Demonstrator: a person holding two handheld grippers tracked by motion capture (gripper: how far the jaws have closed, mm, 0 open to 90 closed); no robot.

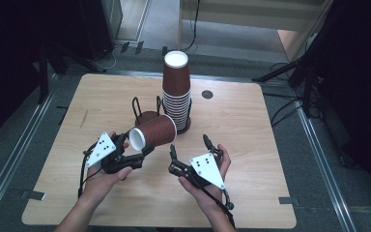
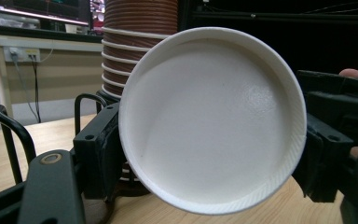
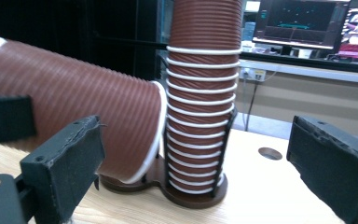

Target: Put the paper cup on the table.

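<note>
My left gripper (image 1: 137, 145) is shut on a brown ribbed paper cup (image 1: 153, 133) that lies on its side above the table. Its white base (image 2: 209, 116) faces that gripper's camera, pinched between the two black jaws. The cup's open end points at a tall stack of upturned brown cups (image 1: 176, 92) in a wire holder (image 1: 145, 113). In the right gripper view the held cup (image 3: 74, 107) sits just left of the stack (image 3: 200, 93). My right gripper (image 1: 189, 145) is open near the table's front, a little right of the held cup, with nothing between its jaws.
The wooden table (image 1: 251, 145) has a round cable hole (image 1: 207, 94) right of the stack. The holder's left slot (image 1: 147, 117) stands without a stack. Dark stands and cables (image 1: 290, 72) line the floor beyond the table's far corners.
</note>
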